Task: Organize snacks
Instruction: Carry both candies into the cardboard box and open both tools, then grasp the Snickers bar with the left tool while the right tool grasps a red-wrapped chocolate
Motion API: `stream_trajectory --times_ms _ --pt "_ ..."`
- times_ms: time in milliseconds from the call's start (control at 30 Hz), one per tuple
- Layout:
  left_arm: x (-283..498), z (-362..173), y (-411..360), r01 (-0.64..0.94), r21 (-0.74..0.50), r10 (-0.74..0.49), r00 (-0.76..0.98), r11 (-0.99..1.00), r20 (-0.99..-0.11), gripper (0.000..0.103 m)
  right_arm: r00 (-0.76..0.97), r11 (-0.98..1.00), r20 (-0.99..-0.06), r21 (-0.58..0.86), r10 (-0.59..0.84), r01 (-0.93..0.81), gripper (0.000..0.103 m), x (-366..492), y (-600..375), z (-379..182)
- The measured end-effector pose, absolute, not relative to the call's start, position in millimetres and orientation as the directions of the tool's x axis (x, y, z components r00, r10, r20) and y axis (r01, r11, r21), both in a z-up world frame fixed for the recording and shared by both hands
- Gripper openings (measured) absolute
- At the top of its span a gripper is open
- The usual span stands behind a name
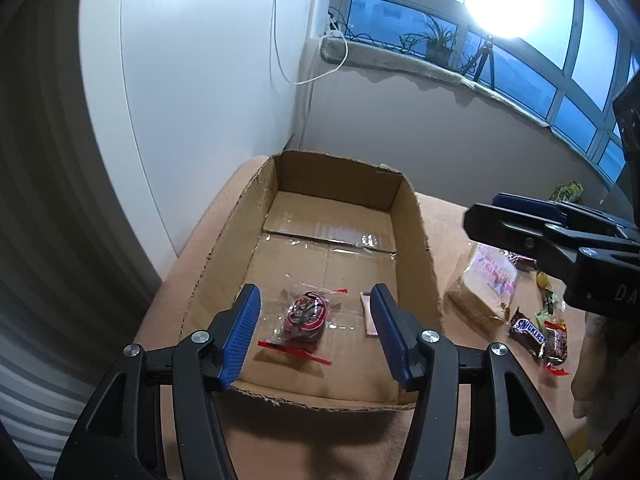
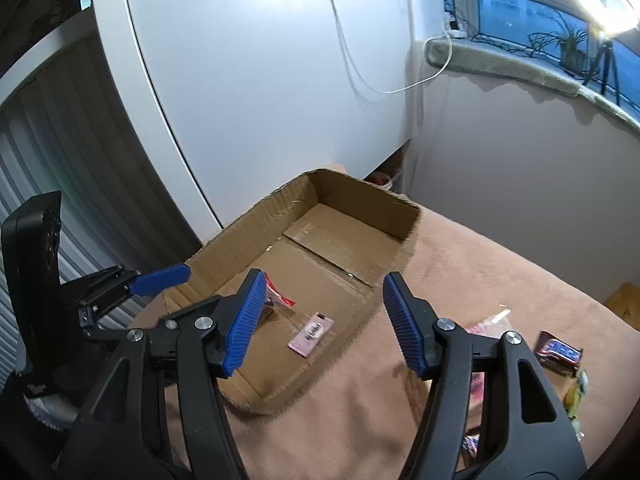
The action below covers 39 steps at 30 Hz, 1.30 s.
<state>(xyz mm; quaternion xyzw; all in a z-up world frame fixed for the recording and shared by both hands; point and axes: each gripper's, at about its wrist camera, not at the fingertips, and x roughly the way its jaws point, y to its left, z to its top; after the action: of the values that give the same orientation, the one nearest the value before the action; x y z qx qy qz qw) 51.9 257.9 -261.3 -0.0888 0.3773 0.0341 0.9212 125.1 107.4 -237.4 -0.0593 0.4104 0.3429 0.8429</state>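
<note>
Left wrist view: both my left tongs (image 1: 316, 332) and right tongs (image 2: 324, 320) hang released over the box (image 1: 416, 240); next I fetch the Snickers (image 1: 528, 334) at lower right, gripping mid-wrapper.

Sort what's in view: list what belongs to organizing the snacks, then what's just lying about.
Job: cardboard box, red-sealed snack bag, pink packet, Snickers bar, wrapped sandwich.

Lying about: potted plant, tripod, white cable.

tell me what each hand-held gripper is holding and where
Nothing: the left hand-held gripper and right hand-held gripper are both open and empty.
</note>
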Motion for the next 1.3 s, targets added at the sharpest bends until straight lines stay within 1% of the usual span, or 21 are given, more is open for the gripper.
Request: stream_trajectory --times_ms 267,467,667,833,900,933,1067,1100,1133,1167,1233,1300 --pt "44.0 -255.1 231.3 -0.067 -0.156 -0.059 0.725 0.985 -0.686 0.056 0.481 0.813 -0.745 0.139 0.462 -0.565 0.066 110.1 43.2 -231.1" --pt "45.5 -259.1 197.2 0.019 -0.205 -0.158 0.707 0.979 -0.69 0.056 0.535 0.877 -0.76 0.096 0.37 -0.47 0.066 97.9 -32.3 -234.0" --pt "54.0 -268.0 146.7 0.13 -0.244 -0.267 0.663 0.961 -0.7 0.056 0.54 0.935 -0.8 0.073 0.263 -0.347 0.066 88.1 -104.1 -254.1" --pt "62.9 -280.3 112.1 0.194 -0.279 -0.339 0.608 0.94 -0.718 0.056 0.502 0.95 -0.831 0.094 0.24 -0.298 0.066 78.5 -131.6 -269.0" --pt "67.6 -287.4 98.4 0.213 -0.306 -0.372 0.577 0.928 -0.727 0.054 0.488 0.951 -0.839 0.104 0.242 -0.292 0.066 71.9 -134.6 -274.1" --pt "69.3 -290.6 92.7 0.222 -0.318 -0.387 0.562 0.922 -0.731 0.051 0.479 0.95 -0.842 0.117 0.249 -0.289 0.066 67.0 -137.1 -277.3" --pt "74.8 -302.6 73.3 0.247 -0.36 -0.437 0.501 0.9 -0.747 0.034 0.417 0.934 -0.853 0.199 0.314 -0.296 0.066 56.8 -129.0 -295.3" --pt "76.2 -305.4 69.5 0.248 -0.364 -0.44 0.489 0.898 -0.753 0.033 0.409 0.934 -0.856 0.205 0.316 -0.292 0.066 56.6 -126.9 -298.3" --pt "78.0 -308.1 66.1 0.248 -0.373 -0.448 0.476 0.894 -0.757 0.031 0.402 0.936 -0.86 0.21 0.315 -0.283 0.064 56.9 -124.3 -302.6" --pt "79.9 -310.4 63.6 0.246 -0.383 -0.455 0.465 0.89 -0.759 0.03 0.397 0.937 -0.862 0.215 0.315 -0.277 0.058 57.3 -121.0 -306.5" --pt "82.8 -312.3 59.5 0.243 -0.39 -0.46 0.453 0.888 -0.764 0.029 0.381 0.934 -0.864 0.241 0.33 -0.263 0.052 59.8 -118.5 -314.2" --pt "85.5 -313.7 56.1 0.241 -0.392 -0.46 0.442 0.888 -0.77 0.028 0.371 0.933 -0.863 0.265 0.342 -0.244 0.05 63.5 -117.9 -321.4"
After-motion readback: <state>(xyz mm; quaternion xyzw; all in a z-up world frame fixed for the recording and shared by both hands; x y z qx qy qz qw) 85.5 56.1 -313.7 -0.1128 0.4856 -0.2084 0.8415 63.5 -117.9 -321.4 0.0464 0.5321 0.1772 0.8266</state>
